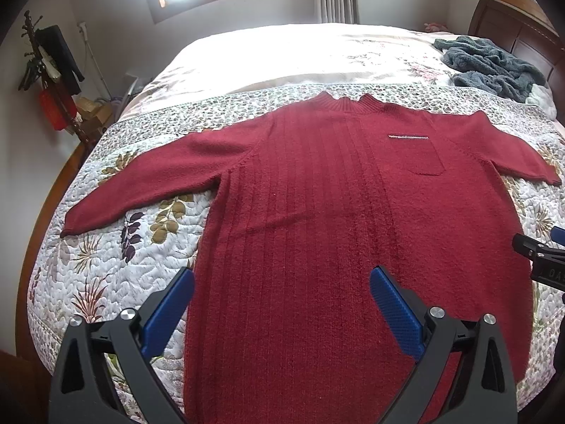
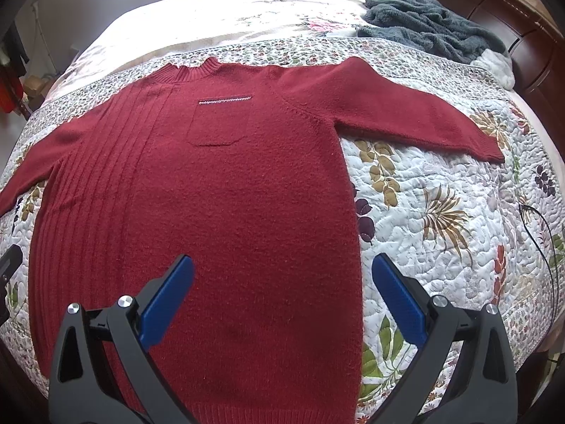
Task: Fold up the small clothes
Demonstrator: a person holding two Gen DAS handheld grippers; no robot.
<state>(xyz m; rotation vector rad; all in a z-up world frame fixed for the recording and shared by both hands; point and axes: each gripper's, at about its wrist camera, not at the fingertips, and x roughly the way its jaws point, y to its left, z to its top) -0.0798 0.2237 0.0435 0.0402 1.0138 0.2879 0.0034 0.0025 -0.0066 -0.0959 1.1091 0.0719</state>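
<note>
The left gripper [image 1: 282, 293] is spread wide, jaws empty, held above the lower left part of the red sweater [image 1: 339, 219]. The right gripper [image 2: 282, 279] is likewise fully spread and holds nothing; it straddles the sweater's right side edge, one finger over the knit, the other over the floral quilt [image 2: 441, 212].

Garment position: the sweater lies face up and flat on the quilt, collar [image 1: 344, 100] away from the grippers, hem nearest them. Both sleeves extend outward to either side. The chest pocket [image 2: 219, 120] is visible and uncovered.

Task status, as judged from the layout:
- Spreading: appears complete. The body shows only minor creases.
- Folding: not started. No sleeve or side is turned inward.
- Remaining: fold sleeves in, then fold the body.

A grey fleece heap [image 2: 430, 28] rests near the headboard, well apart from the sweater. Whether it is also to be folded cannot be determined.
</note>
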